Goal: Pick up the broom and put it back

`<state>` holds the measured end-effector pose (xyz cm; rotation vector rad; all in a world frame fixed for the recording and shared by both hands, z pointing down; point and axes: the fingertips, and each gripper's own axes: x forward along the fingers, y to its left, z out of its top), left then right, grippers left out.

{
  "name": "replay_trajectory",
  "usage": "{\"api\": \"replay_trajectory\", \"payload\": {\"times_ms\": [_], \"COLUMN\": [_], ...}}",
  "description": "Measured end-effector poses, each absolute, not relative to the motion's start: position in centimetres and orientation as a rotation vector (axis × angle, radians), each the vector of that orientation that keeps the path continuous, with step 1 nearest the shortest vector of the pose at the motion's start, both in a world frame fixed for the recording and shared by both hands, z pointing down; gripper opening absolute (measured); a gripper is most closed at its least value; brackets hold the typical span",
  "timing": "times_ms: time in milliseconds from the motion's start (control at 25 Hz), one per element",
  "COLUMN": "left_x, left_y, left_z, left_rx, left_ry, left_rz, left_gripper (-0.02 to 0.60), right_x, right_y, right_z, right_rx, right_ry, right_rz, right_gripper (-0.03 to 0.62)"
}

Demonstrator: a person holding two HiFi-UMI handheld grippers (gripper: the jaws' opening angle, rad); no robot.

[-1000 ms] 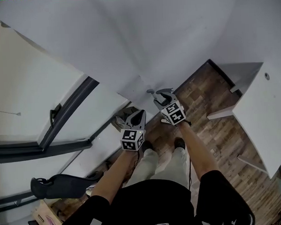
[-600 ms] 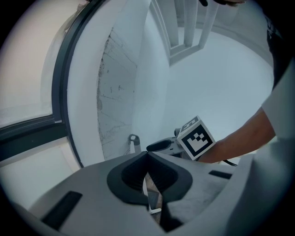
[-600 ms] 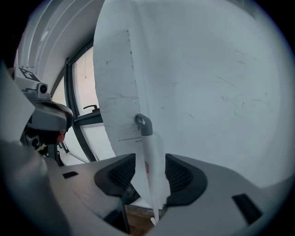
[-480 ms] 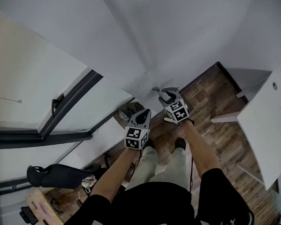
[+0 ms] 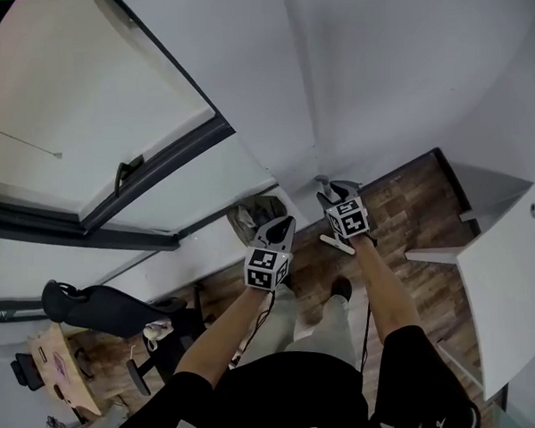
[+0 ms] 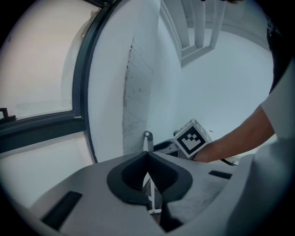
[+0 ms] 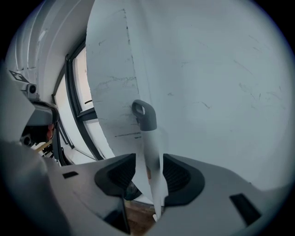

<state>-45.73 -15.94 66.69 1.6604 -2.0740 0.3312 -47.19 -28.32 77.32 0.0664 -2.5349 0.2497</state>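
Note:
The broom has a white handle (image 7: 148, 156) topped by a grey cap (image 7: 144, 115) with a hanging hole. It stands upright against the white wall corner. My right gripper (image 7: 150, 173) is shut on the handle just below the cap, and in the head view the right gripper (image 5: 336, 196) is close to the wall with the cap (image 5: 322, 180) beside it. My left gripper (image 5: 283, 227) sits just left of it, shut on nothing. In the left gripper view the left gripper (image 6: 147, 156) points at the cap (image 6: 147, 137) and the right gripper's marker cube (image 6: 192, 137).
A dark-framed window (image 5: 170, 155) runs along the left wall. The floor (image 5: 401, 202) is brown wood. A white desk (image 5: 512, 276) stands at the right, a black office chair (image 5: 103, 311) at the lower left. A greyish bundle (image 5: 254, 214) lies by the wall.
The head view has swung, so the window fills more of the left. Both grippers and the broom handle keep close to the wall corner; the right gripper keeps its hold.

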Motion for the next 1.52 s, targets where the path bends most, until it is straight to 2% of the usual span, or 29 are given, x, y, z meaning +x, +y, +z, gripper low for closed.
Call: {"api": "replay_trajectory", "payload": {"times_ms": [200,240,320,680,1520], "left_x": [-46.3,-46.3,-46.3,-45.8,-42.8], "left_y": [-15.4,-15.4,-15.4,-15.5,-18.9], "left_z": [66.5,66.6,66.7,66.9,66.2], "left_rx": [1.62,1.617,1.61,1.625,2.048], "left_ry": [-2.101,-2.101,-2.101,-2.08,-1.711], "left_rz": [0.309,0.306,0.296,0.277,0.298], "left_gripper": [0.017,0.017,0.017,0.018,0.017], "right_x": [-47.7,-47.8,-47.9,-45.6,-31.9], "right_y": [-28.4,-28.5,-28.5,-27.9,-23.4], "right_z": [77.6,77.7,77.7,77.0,74.3], "right_rx": [0.068,0.078,0.094,0.143,0.591], "right_ry": [-2.515,-2.513,-2.514,-2.52,-2.434], "right_rz": [0.24,0.235,0.224,0.217,0.267], "right_gripper": [0.192,0.182,0.117,0.115,0.114]}}
